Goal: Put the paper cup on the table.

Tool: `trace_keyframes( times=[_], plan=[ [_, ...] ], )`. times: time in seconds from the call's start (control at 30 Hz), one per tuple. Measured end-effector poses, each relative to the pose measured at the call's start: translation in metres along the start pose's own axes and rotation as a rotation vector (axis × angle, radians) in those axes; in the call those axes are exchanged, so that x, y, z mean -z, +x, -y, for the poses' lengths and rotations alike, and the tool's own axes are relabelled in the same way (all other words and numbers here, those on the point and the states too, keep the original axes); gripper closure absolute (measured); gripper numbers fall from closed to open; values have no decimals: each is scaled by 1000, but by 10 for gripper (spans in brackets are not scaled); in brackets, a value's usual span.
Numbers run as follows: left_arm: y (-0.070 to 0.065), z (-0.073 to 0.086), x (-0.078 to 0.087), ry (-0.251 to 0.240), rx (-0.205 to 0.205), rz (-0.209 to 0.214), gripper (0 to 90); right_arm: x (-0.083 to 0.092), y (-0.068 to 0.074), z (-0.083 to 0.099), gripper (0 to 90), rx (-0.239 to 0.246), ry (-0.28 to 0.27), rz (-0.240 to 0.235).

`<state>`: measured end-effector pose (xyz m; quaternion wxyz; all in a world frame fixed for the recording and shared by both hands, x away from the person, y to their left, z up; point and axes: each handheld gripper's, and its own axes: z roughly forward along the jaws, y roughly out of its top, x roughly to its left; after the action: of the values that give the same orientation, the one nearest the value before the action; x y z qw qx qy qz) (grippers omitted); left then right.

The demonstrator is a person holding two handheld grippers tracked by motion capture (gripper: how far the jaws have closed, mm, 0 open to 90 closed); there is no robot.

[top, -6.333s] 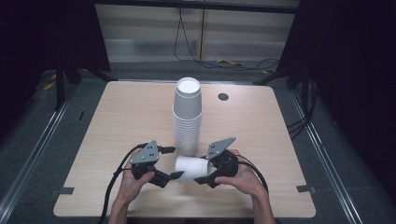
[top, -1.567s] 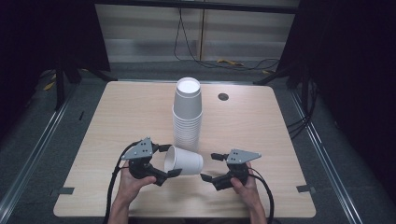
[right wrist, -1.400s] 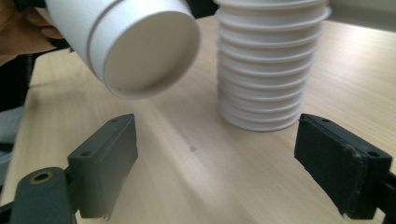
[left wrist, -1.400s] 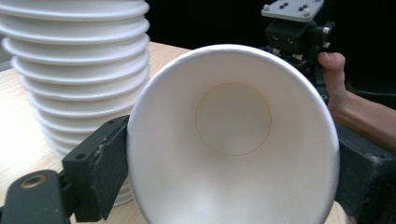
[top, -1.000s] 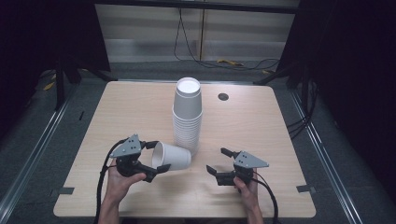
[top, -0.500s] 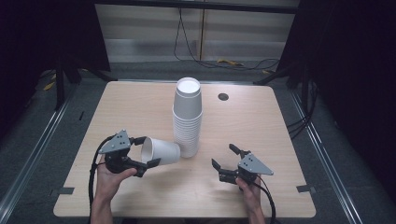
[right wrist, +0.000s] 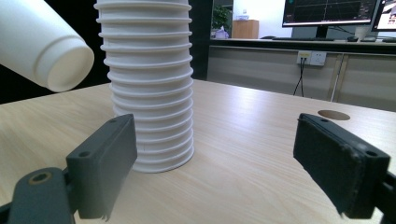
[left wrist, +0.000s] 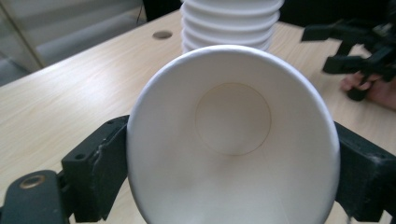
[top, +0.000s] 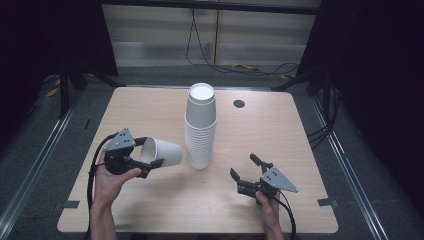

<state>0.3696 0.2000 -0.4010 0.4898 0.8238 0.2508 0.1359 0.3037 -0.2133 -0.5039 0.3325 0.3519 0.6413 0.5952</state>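
A tall stack of white paper cups stands upside down in the middle of the table. My left gripper is shut on the rim of a single white paper cup, held on its side above the table left of the stack. In the left gripper view the cup's mouth faces the camera, squeezed between both jaws. My right gripper is open and empty, low over the table right of the stack, pointing at it. The right gripper view has the stack ahead and the held cup's base at top left.
A round cable hole sits in the table behind the stack. The table's front edge is close below both hands. Dark stands and cables line the floor around the table.
My left gripper has carried the cup left and slightly up, away from the right gripper. The right gripper has let go of the cup and stays low at the right.
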Motion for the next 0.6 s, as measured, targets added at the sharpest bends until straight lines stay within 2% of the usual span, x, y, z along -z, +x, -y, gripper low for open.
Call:
trace_keyframes(
  times=[0.07, 0.17, 0.3, 0.37, 0.47, 0.6],
  plan=[
    [4, -2, -1, 17, -2, -5, 113, 1, -1, 0, 133, -11, -9, 0],
    [10, -3, -4, 59, -5, -41, 113, 2, 0, 1, 134, -10, -20, 3],
    [16, -6, -6, 92, -2, -52, 113, 2, 0, 1, 139, -5, -24, 2],
    [20, -11, -8, 126, -20, -47, 113, 3, 0, 1, 140, -8, -26, 5],
    [26, -15, -12, 187, -30, -70, 112, 3, 0, 1, 143, -7, -26, 6],
    [34, -17, -12, 207, -22, -79, 112, 2, 0, 1, 149, -11, -22, 12]
  ],
)
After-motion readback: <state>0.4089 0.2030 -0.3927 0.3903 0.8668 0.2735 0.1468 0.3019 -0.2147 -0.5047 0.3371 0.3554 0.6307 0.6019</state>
